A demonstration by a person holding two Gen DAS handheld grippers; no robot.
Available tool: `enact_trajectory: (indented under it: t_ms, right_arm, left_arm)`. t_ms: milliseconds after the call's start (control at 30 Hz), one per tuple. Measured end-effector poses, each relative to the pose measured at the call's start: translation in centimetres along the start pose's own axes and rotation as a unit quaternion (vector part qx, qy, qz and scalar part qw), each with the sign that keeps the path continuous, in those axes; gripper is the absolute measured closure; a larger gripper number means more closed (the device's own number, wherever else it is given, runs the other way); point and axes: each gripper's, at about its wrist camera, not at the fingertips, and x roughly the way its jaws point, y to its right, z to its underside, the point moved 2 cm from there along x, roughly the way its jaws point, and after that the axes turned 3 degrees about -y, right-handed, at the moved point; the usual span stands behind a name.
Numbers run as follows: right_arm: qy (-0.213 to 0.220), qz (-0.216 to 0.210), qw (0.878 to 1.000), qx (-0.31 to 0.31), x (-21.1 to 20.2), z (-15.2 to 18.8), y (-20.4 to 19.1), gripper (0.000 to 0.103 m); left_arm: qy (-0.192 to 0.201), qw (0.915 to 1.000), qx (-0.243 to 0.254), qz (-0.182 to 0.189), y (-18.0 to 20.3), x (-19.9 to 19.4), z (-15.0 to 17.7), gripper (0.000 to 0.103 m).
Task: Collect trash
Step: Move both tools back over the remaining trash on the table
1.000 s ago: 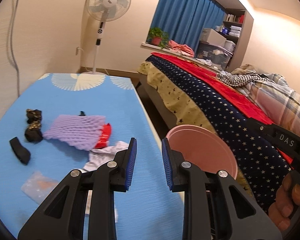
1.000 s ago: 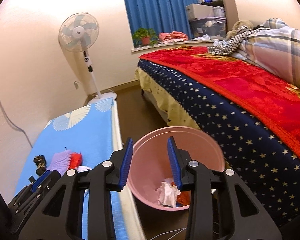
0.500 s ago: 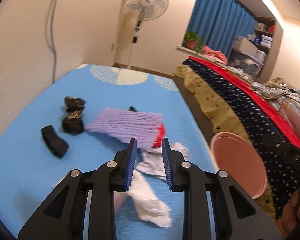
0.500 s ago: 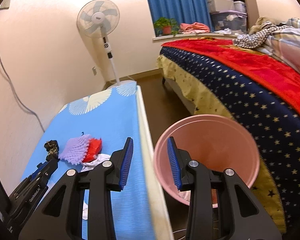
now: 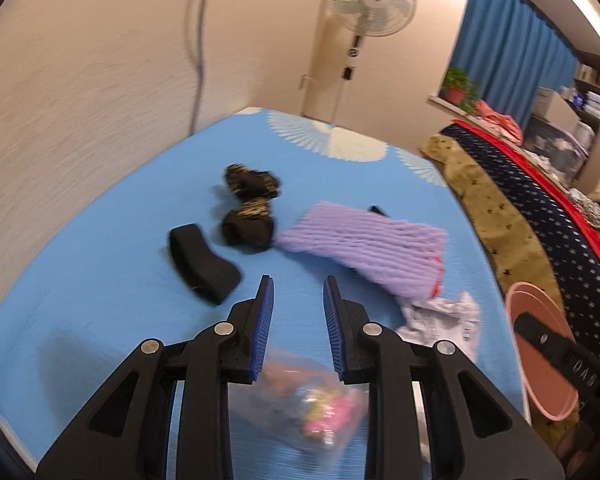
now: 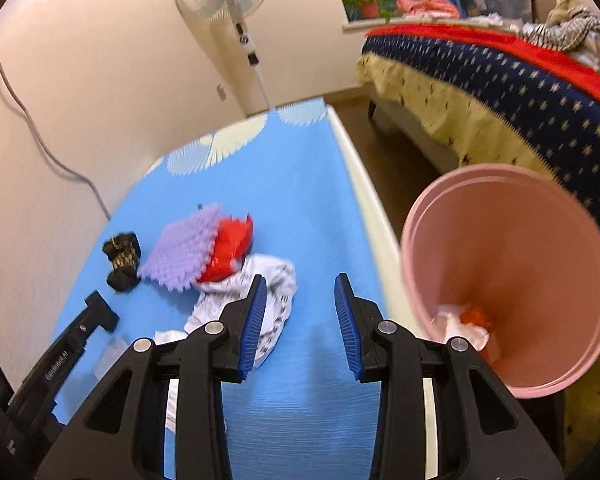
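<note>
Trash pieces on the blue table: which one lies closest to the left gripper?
The clear plastic bag with pink bits inside, directly under the open left gripper. The black strip, purple foam net and crumpled paper lie farther.

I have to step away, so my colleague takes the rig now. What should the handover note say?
Left claw: open, holding nothing, over the clear plastic bag on the blue table.
Right claw: open, holding nothing.
Done: crumpled paper and an orange scrap lie in the pink plastic bin.
Left: clear bag, white crumpled paper, purple foam net over a red wrapper, dark pieces.
</note>
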Motion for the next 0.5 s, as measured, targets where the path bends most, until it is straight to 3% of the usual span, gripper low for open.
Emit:
enact_trajectory:
  t_ms: [200,400,500]
  right_arm:
    - [-0.022,-0.004,1.000,0.010,1.9,0.8,-0.3,0.066]
    - [-0.045,-0.013,0.999,0.024,3.2,1.1,-0.2,0.066]
    - [-0.055,-0.018,0.998,0.029,3.8,1.3,-0.2,0.073]
  left_arm:
    - [0.002,0.9990,-0.028,-0.034,-2.3,0.6,-0.2,0.078]
    - [-0.014,0.9966,-0.068,-0.044,-4.4,1.8,-0.5,0.078]
    - [-0.030,0.9956,-0.082,-0.034,-4.8,2.6,-0.6,0.078]
